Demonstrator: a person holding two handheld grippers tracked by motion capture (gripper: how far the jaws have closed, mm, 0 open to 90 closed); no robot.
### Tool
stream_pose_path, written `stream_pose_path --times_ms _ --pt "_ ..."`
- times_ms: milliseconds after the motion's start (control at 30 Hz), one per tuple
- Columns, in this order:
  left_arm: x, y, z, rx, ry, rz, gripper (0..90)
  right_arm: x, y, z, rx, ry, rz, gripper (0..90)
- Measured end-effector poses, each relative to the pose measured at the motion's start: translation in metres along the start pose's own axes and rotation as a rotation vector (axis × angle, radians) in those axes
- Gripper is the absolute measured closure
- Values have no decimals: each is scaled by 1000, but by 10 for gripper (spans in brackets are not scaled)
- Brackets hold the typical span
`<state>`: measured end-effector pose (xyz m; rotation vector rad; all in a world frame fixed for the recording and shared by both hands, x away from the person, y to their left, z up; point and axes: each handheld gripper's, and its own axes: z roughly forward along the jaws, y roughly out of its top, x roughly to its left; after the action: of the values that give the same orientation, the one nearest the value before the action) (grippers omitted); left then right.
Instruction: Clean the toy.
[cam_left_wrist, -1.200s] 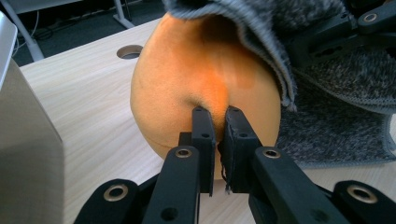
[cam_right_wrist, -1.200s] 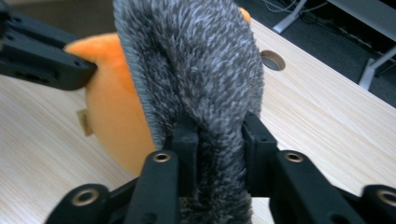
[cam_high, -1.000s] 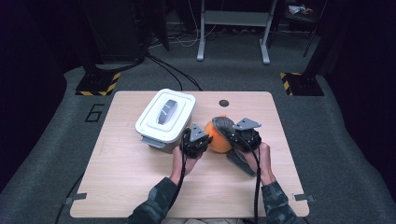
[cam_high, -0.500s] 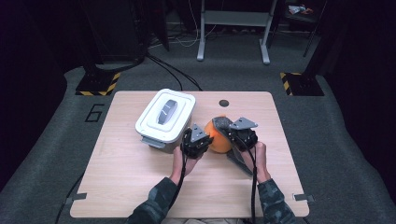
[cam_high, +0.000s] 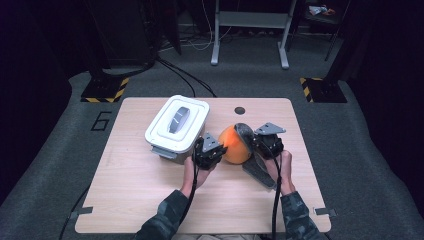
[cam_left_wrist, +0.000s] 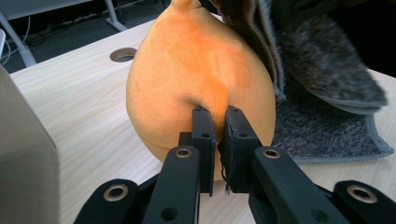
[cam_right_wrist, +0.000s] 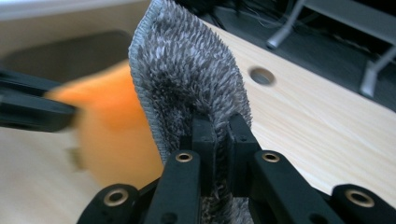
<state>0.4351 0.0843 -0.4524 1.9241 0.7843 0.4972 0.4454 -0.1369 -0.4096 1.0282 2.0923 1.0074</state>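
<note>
The right gripper (cam_right_wrist: 217, 135) has just been closing its jaws, and now they pinch the edge of the fuzzy grey cloth (cam_right_wrist: 196, 88). This edge now stands lifted against the soft orange pear-shaped toy (cam_high: 234, 144). The right hand (cam_high: 282, 170) moved slightly closer to the toy.

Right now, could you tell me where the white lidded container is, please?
In the high view, the white lidded container sits on the table's left-centre, beside the left gripper and left of the orange soft toy.
</note>
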Motion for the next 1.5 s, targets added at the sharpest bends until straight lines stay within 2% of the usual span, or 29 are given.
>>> stream_pose_path --times_ms 33,67,167,233,300,400,467,567,633,800,1133,1333,1367,1500 --pt "0 0 0 4 -9 -1 842 3 2 -3 -7 11 0 845" --pt "0 1 0 4 -7 2 842 12 7 -7 -19 42 -40 843" --pt "-2 1 1 5 -13 2 842 23 9 -3 6 81 -76 840" --pt "-2 1 1 7 -14 2 842 26 9 1 20 86 -87 840" --pt "-2 0 1 12 -20 7 842 26 7 11 44 71 -100 842" --pt "-2 0 2 12 -21 8 842 22 6 15 56 40 -95 843" --pt "-2 0 1 16 -26 8 842 17 3 19 74 3 -72 843" --pt "-1 -2 2 9 -19 -5 842 12 0 22 100 -13 -27 843" --pt "1 -3 1 8 -14 -18 842 4 -6 23 118 -38 -15 842" --pt "3 -4 0 17 -20 -22 841 -3 -12 15 119 -49 17 842" --pt "6 -5 0 15 -3 -38 840 -10 -21 -5 136 -54 38 841" --pt "7 -5 -1 22 3 -30 840 -11 -25 -8 136 -61 31 841" --pt "7 -6 -1 20 2 -41 840 -11 -26 -7 149 -59 34 841" --pt "9 -7 -1 22 13 -44 841 -12 -27 -7 148 -55 40 842"
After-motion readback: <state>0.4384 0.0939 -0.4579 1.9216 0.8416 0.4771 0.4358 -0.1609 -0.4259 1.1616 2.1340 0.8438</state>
